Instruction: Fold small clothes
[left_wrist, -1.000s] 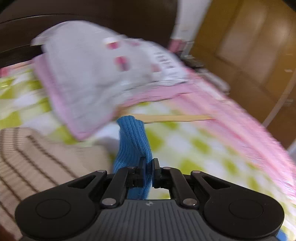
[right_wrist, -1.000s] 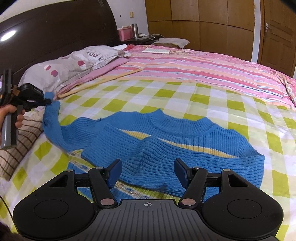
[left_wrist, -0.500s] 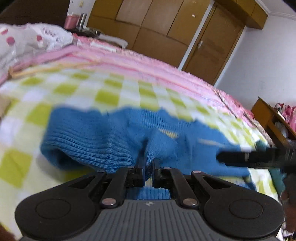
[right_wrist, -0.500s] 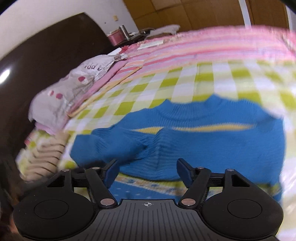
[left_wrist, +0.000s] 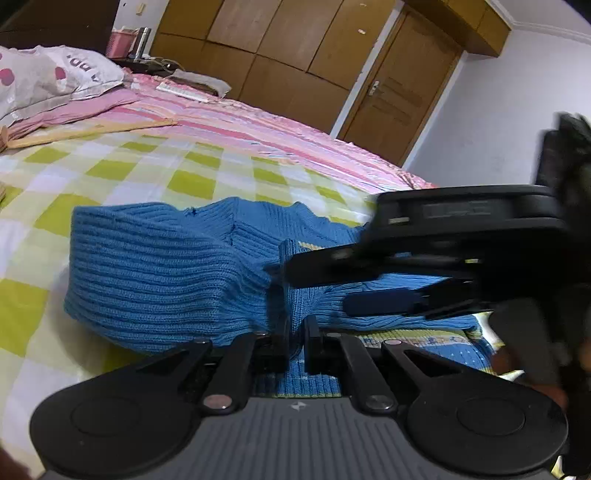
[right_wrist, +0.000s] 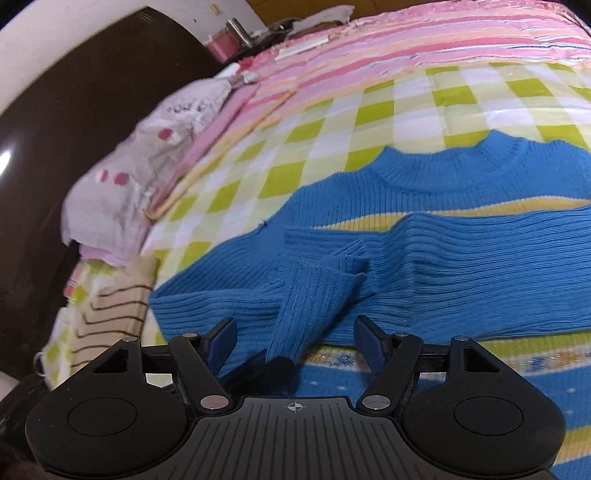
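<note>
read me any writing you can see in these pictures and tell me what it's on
Pillow: large grey letters, seen upside down and partly cut off, not reliably readable; blurred in the right wrist view.
Blue sweater: small patterned band near its hem, too blurred to tell whether it is lettering.
Nothing else carries readable text.

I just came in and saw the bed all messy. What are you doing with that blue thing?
A person holding a gripper in each hand is folding a small blue ribbed knit sweater on the green-and-white checked bedspread. The left gripper is shut on the sweater's sleeve cuff, which lies across the sweater's front. The right gripper is open, its fingers either side of that cuff without pressing it.
</note>
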